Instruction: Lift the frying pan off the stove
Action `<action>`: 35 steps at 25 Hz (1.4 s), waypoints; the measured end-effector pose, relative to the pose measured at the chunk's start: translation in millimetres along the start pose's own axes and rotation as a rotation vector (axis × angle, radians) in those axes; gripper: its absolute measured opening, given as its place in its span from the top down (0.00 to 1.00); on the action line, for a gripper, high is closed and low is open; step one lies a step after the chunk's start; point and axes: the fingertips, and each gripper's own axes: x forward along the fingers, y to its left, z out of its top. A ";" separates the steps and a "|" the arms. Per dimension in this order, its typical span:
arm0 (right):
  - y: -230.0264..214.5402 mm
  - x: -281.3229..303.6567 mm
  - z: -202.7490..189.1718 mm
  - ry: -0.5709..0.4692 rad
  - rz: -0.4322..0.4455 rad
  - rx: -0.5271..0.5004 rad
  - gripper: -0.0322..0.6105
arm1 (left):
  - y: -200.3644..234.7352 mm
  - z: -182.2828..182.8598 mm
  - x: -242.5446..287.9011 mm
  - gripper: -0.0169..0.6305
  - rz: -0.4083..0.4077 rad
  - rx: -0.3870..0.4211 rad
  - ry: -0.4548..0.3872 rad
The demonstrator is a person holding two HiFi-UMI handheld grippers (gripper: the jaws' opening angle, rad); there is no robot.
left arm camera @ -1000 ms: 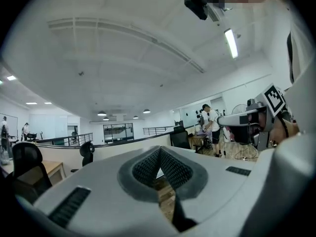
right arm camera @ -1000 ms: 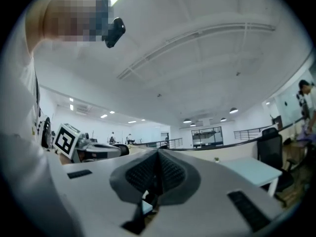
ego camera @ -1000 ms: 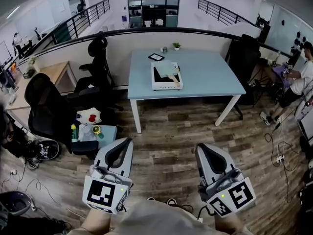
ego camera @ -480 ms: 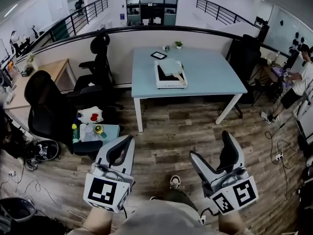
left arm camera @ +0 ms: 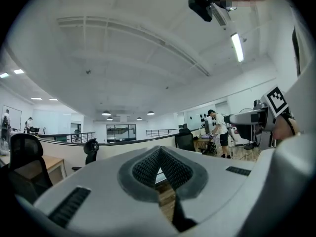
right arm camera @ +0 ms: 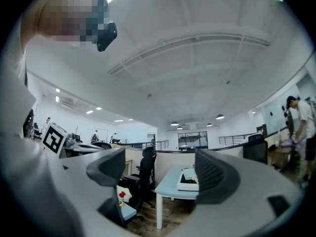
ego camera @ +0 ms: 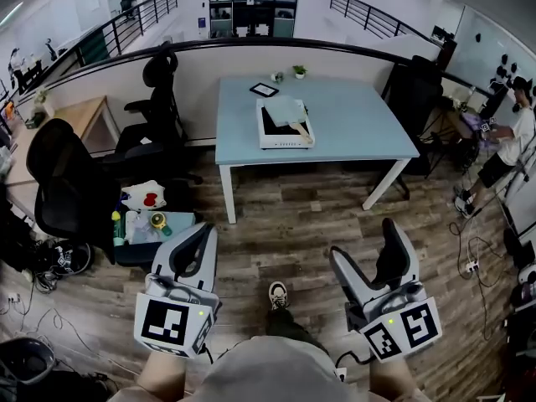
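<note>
Far ahead, a white stove (ego camera: 285, 132) sits on a light blue table (ego camera: 360, 124). On it rests the frying pan (ego camera: 287, 112), its handle pointing toward me. The stove (right arm camera: 189, 180) also shows small in the right gripper view, between the jaws but far off. Both grippers are held low over the wooden floor, a long way from the table. My left gripper (ego camera: 203, 234) (left arm camera: 159, 154) is shut and empty. My right gripper (ego camera: 364, 243) (right arm camera: 160, 171) stands wide apart, its jaws closing a little, with nothing between them.
Two black office chairs (ego camera: 155, 99) (ego camera: 63, 178) stand left of the table. A small teal side table (ego camera: 155, 226) with toys is near my left gripper. A person (ego camera: 511, 141) stands at the far right. Cables (ego camera: 481, 262) lie on the floor, and a shoe (ego camera: 279, 294) shows below.
The right gripper's jaws went from shut to wide apart. A foot has stepped forward between the grippers, and the table appears slightly nearer. The left gripper stays shut.
</note>
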 end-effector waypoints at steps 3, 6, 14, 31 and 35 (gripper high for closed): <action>-16.7 15.5 -10.1 0.017 -0.012 0.009 0.28 | 4.3 -7.3 20.4 0.97 0.000 0.001 0.018; -35.4 35.9 -25.5 0.067 -0.012 0.008 0.27 | 7.1 -11.0 44.6 0.97 -0.003 0.000 0.029; -102.2 101.5 -53.8 0.111 -0.025 0.067 0.32 | 10.8 -22.3 127.5 0.97 -0.006 0.015 0.081; -224.8 264.7 -142.1 0.318 0.090 0.148 0.36 | 33.7 -74.2 310.8 0.97 0.039 0.030 0.252; -234.2 292.4 -168.1 0.395 0.104 0.164 0.35 | 43.5 -94.3 335.0 0.97 0.037 0.017 0.303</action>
